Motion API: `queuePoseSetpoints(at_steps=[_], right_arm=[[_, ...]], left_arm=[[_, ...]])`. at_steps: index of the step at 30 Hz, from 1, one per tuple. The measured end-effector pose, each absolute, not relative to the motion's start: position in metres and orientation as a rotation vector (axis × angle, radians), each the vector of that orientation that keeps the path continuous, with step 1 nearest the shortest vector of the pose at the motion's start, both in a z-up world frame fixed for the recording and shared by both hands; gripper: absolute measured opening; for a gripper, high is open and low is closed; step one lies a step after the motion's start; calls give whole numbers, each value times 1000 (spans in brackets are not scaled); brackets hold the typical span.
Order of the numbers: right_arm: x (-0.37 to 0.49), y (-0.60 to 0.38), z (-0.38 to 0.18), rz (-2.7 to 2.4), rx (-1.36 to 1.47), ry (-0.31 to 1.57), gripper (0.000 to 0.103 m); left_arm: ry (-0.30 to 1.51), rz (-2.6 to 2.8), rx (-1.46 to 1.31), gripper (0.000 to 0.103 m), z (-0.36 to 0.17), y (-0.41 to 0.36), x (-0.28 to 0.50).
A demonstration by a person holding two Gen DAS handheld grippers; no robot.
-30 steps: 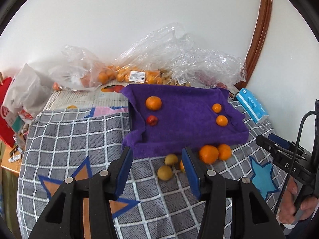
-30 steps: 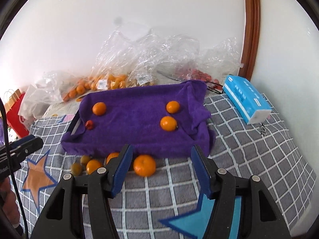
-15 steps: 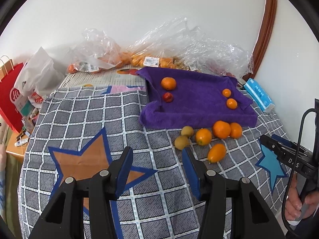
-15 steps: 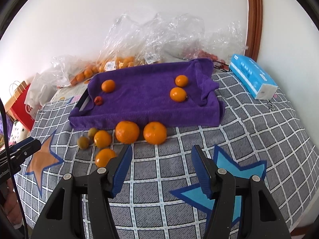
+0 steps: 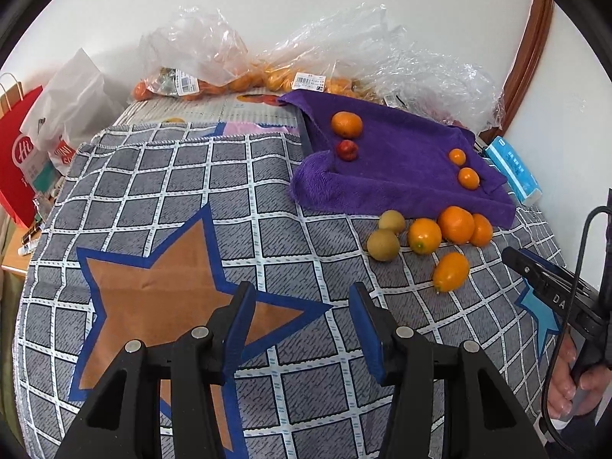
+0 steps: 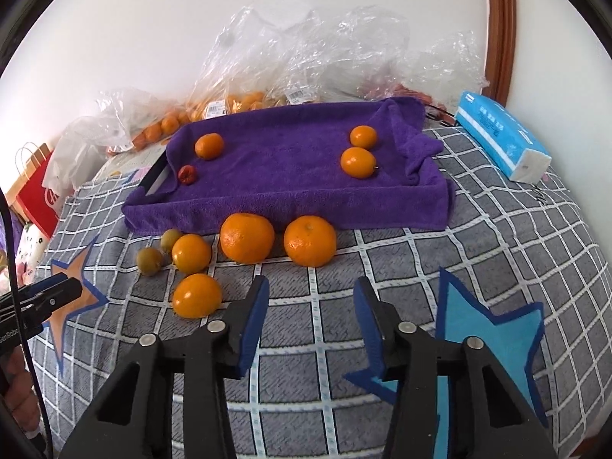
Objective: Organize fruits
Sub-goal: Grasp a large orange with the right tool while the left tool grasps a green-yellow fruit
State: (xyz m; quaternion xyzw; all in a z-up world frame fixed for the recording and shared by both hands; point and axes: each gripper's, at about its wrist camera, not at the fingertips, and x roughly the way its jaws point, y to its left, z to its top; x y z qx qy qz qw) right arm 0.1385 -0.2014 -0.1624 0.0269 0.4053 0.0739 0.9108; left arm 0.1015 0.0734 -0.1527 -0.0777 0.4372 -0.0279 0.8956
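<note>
The right gripper [image 6: 311, 317] is held with its fingers released and nothing between them, though its jaws have just been closing a little. The left gripper [image 5: 302, 325] is likewise unclenched and empty above the checked cloth [image 5: 237, 199]. The step in hand is judged to be a reach for one of the loose fruits, which are to be moved onto the purple towel-lined tray [image 6: 290, 199] at twelve o'clock. For the right gripper, the nearer large orange [image 6: 310, 241] at twelve o'clock is best taken. The jaws should be widened again before descent, since that fruit looks broader than the present gap. The fingers should be brought down on either side of its widest part and closed gently, so that it is neither rolled away nor bruised. For the left gripper, the oval orange fruit [image 5: 451, 271] at two o'clock is the closest. Six fruits are counted on the cloth in front of the tray: two large oranges, two smaller orange fruits and two greenish-brown ones [image 6: 150, 261]. Four are counted on the towel: three orange fruits and one small red fruit [image 6: 187, 174]. More fruit is seen in the plastic bags [image 6: 306, 57] behind, uncounted.
</note>
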Motion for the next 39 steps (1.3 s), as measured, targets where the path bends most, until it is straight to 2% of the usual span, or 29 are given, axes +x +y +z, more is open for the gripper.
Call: queuePoseSetpoints(at_steps=[7, 17, 27, 30, 33, 39], right_arm=[[164, -199, -175, 157, 47, 851, 42], [197, -192, -197, 185, 27, 900, 42], [183, -212, -194, 205, 16, 870, 40], [176, -222, -194, 191, 18, 860, 40], [171, -231, -194, 179, 34, 861, 40], [164, -236, -190, 151, 32, 861, 40]], left_arm=[[935, -69, -175, 49, -162, 73, 115], [949, -145, -176, 49, -164, 48, 136], [952, -201, -158, 48, -165, 15, 153], [956, -194, -152, 40, -169, 11, 157], [965, -183, -159, 28, -174, 12, 162], [959, -207, -204, 26, -174, 20, 162]])
